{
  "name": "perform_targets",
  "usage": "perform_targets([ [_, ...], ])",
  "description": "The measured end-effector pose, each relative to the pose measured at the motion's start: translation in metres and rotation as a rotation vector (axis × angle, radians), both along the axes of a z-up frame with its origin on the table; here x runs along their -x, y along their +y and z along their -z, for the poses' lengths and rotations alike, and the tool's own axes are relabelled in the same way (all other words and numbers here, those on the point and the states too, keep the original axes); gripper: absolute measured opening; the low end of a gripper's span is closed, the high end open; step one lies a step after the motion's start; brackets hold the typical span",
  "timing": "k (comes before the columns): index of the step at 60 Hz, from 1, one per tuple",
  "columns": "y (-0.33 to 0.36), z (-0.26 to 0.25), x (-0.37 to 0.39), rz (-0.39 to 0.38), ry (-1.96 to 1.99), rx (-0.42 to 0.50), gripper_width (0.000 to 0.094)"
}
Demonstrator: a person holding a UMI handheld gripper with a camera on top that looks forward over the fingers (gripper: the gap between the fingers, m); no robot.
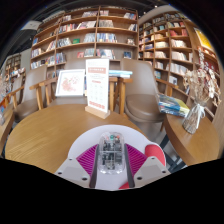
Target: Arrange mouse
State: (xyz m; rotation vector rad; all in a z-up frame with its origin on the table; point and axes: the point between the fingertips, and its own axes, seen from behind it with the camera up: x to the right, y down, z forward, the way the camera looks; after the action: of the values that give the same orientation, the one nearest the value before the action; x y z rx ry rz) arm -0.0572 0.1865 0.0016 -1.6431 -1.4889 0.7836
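A clear, see-through computer mouse with circuitry showing inside sits between my two fingers. My gripper is shut on it, the magenta pads pressing its left and right sides. The mouse is held above a white round mat with a red patch on its right, lying on the wooden table.
A standing sign card is on the table beyond the mat. A framed picture and wooden chairs stand behind it. A vase of dried flowers is at the right. Bookshelves fill the background.
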Motion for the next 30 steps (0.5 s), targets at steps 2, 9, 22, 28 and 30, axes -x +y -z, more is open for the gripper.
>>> perform_targets([
  [2,0.001,0.002,0.000,0.006,-0.001,0.001,0.0446],
  [9,0.000,0.008,0.000,0.005,-0.024,0.032,0.0503],
  [22,0.006,-0.007,-0.018,0.046,-0.053,0.048,0.0861],
  [28,-0.007,-0.039,-0.046,0.059,-0.049,0.105,0.0853],
  [30,-0.008,-0.053,-0.061,0.060,-0.037,0.110,0.0852],
])
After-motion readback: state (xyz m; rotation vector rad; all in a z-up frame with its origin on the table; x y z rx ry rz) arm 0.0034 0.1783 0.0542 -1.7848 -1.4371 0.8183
